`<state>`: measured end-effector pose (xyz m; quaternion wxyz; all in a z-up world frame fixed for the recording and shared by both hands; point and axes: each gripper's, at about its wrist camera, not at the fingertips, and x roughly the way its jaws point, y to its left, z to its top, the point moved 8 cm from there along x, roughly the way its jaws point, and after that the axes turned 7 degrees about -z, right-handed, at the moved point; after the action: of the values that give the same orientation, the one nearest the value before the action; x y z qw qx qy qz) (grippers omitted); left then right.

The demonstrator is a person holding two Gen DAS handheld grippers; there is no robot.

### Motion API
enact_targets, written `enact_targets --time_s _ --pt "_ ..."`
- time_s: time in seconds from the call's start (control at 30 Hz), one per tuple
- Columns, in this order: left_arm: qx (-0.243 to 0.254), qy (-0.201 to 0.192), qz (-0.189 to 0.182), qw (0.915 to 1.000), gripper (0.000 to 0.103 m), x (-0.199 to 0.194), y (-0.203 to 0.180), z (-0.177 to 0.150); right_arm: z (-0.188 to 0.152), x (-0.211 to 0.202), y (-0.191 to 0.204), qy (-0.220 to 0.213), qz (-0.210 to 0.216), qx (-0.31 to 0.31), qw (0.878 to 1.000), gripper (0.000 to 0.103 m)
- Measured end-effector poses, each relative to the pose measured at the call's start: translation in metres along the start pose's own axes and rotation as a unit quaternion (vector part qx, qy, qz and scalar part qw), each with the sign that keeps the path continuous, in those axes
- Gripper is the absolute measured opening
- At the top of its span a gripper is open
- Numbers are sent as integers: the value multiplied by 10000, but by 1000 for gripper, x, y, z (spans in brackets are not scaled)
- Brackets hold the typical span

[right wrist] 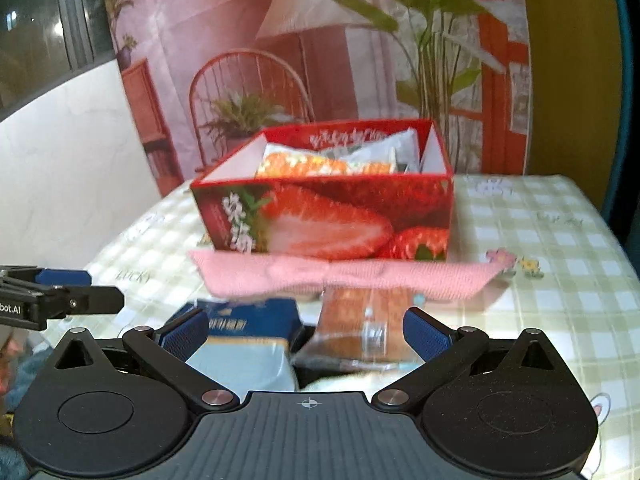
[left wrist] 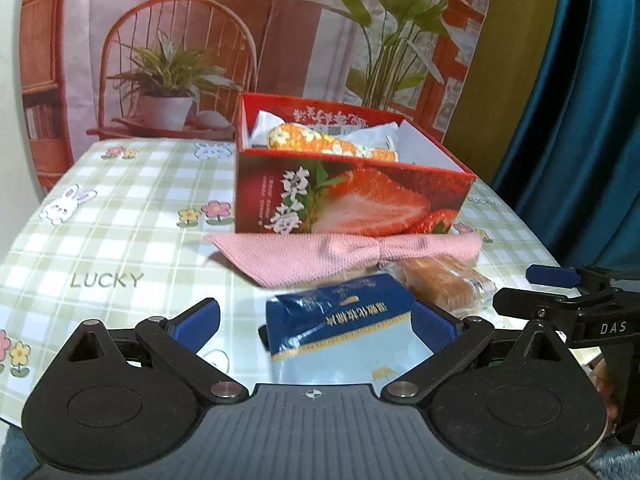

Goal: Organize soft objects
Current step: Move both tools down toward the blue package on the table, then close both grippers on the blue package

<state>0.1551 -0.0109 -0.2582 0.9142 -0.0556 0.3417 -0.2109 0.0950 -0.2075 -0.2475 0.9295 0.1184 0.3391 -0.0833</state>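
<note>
My left gripper hangs low over the checked tablecloth with its jaws spread wide, nothing held. The blue-and-white packet lies right between the blue pads, at my twelve o'clock, its right edge touching or nearly touching the right pad, with open space on its left. Its long axis runs roughly away from me, tilted toward one o'clock, so I judge that closing would pinch it across its short width.

My right gripper is also wide open and empty. In its view the wrapped brown cake sits at twelve o'clock between the pads, nearer the right one, long axis pointing away; the packet is at ten o'clock. So the left hand is nearer the packet, the right nearer the cake.

Beyond both, at twelve, the pink cloth lies crosswise against the front of the strawberry box, which already holds an orange floral pouch and white packets.

Both grippers point level toward the box, side by side.
</note>
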Motion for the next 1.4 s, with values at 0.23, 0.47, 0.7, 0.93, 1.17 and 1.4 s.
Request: enact_targets --time_s 0.23,0.47,0.7,0.93,1.17,1.4 --pt "-341 323 -187 9987 92 16 8 -17 -13 9 3 227 52 -105 9997 102" --pt "-764 569 -489 9943 77 30 18 -30 -14 14 13 260 185 -350 9989 83" --pt "-810 718 -536 9927 71 39 21 -37 -22 26 24 514 506 -458 9963 51" --pt "-929 950 -539 9897 62 49 28 -47 -35 46 32 892 573 -586 9926 50" --pt "-1035 1128 -644 9861 53 60 30 -55 -41 67 32 1208 654 -493 9893 44" --pt "-1105 1093 -573 9862 27 63 35 -57 -45 82 33 1406 754 -562 9856 35"
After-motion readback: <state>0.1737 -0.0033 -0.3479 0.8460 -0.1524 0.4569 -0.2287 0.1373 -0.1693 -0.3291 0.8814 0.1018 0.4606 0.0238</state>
